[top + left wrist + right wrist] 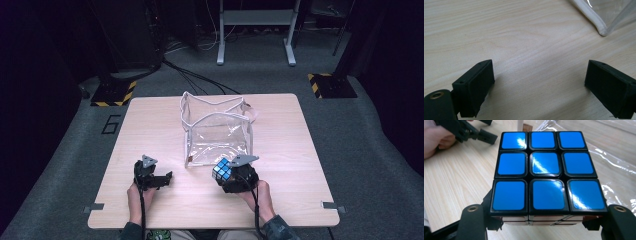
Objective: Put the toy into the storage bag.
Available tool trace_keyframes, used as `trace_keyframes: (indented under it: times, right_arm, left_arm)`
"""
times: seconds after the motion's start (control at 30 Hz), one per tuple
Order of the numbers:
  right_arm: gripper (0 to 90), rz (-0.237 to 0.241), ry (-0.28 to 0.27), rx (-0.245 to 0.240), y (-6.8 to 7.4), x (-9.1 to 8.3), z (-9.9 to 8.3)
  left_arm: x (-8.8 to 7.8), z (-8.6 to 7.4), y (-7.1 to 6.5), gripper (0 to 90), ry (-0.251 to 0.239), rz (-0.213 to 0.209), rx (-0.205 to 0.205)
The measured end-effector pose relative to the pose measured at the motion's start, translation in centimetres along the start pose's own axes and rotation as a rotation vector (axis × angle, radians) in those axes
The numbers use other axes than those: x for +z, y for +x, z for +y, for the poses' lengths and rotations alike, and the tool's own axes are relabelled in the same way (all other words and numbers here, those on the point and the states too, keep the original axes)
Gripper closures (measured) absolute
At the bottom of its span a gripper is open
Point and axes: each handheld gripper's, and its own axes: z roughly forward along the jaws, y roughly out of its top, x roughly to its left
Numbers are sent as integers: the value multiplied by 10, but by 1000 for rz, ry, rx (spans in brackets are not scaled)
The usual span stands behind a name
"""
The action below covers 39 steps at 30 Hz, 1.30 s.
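Puzzle cube (545, 171) clamped in the right hand-held gripper (236, 176), just short of the clear bag (216, 131).

The cube sits between that gripper's two jaws, blue face up toward its camera, lifted off the tabletop (150, 125); the grasp across opposite sides looks meant to keep it level for carrying. The bag stands directly ahead of it with its top open, a likely place to drop the cube. The left hand-held gripper (159, 179) rests low beside it, jaws spread wide and empty, the bag's white-trimmed corner just beyond its right jaw, perhaps ready to steady the bag.
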Motion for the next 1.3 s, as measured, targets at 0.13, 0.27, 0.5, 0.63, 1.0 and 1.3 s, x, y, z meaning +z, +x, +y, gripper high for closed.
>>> trace_keyframes:
  times: [0.13,0.27,0.5,0.63,1.0,1.3]
  right_arm:
    - [335,5,3,9,-6,-4,10]
    - [335,2,10,12,-10,-5,15]
    - [335,-5,4,3,-12,-8,24]
    - [335,-13,13,-6,-12,-9,28]
    - [335,-9,14,-11,-21,-13,33]
    - [335,-9,-5,-14,-25,-19,43]
  left_arm:
    - [0,0,1,85,0,-3,3]
    - [0,0,1,85,1,-3,3]
    - [0,0,0,85,-1,-1,1]
    - [0,0,1,85,0,-1,5]
    - [0,0,1,86,0,-3,2]
    - [1,1,2,86,0,-4,3]
